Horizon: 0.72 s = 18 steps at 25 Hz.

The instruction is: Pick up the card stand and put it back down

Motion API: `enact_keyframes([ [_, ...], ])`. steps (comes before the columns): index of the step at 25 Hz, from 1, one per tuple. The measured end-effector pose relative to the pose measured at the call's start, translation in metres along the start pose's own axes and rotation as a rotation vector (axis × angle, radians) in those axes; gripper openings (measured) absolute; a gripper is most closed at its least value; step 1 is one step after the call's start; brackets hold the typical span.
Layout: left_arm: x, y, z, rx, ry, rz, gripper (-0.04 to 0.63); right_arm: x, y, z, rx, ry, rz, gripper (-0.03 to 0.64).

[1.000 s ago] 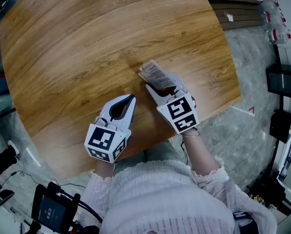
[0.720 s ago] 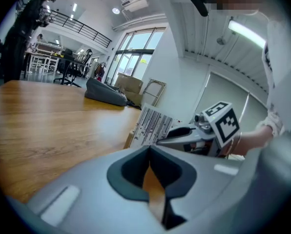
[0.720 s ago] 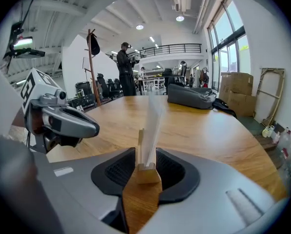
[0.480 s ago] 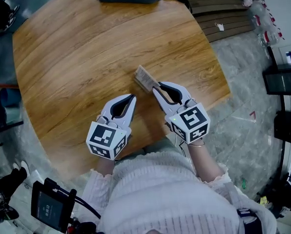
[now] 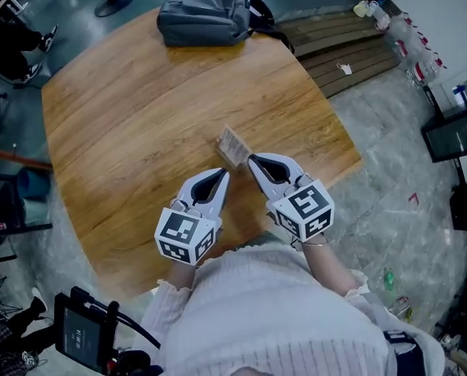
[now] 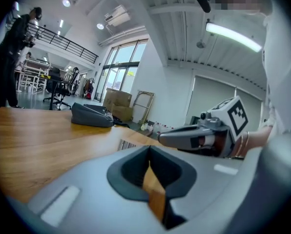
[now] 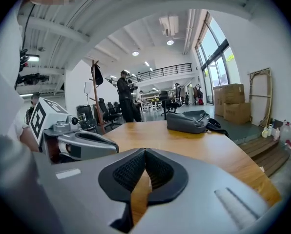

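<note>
**Card stand [image 5: 235,147] lies on the tabletop [image 5: 124,131], both tools clenched and empty**

Closest to me, on the near side of the card stand, I have both tools over the wood. My left tool [image 5: 222,174] sits just near-left of the stand, its jaws pressed together with nothing between them. My right tool [image 5: 253,161] is clenched as well and empty. Its tip is just beside the stand's near-right end, and I cannot tell whether it touches.

The stand itself lies on the tabletop, and neither tool holds it. It reads as a small, pale, oblong slab. Its upper face is covered in fine dark stripes like a barcode, and a strip of that face also shows over my left tool's body in the left gripper view. Its long axis runs on a diagonal, from far-left to near-right, and the near-right end points toward my right tool's tip.

Well beyond the stand, at the tabletop's far edge, lies a dark grey bag [image 5: 206,10].
</note>
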<state>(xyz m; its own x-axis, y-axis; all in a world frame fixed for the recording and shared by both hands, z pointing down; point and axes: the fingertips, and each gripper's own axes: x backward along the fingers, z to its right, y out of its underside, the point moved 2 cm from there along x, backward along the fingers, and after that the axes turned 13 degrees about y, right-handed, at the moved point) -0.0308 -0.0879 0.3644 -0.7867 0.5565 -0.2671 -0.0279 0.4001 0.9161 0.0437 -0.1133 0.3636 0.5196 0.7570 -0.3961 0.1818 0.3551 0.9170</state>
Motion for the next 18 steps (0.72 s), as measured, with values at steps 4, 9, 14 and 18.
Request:
enact_keyframes([
  [4,0.004,-0.002,0.0,-0.013,-0.011,0.015,0.008,0.004,-0.002,-0.005,0.0,-0.023,0.006,0.0],
  [9,0.01,-0.002,0.002,-0.022,-0.011,0.014,0.008,0.01,-0.001,-0.012,0.013,-0.029,0.006,0.0],
  [14,0.009,-0.001,0.008,-0.029,0.001,0.008,0.008,0.014,0.001,-0.017,0.015,-0.038,0.002,0.0],
  [18,0.008,0.0,0.01,-0.019,0.017,0.008,0.008,0.017,0.001,-0.017,0.015,-0.034,0.008,0.0],
])
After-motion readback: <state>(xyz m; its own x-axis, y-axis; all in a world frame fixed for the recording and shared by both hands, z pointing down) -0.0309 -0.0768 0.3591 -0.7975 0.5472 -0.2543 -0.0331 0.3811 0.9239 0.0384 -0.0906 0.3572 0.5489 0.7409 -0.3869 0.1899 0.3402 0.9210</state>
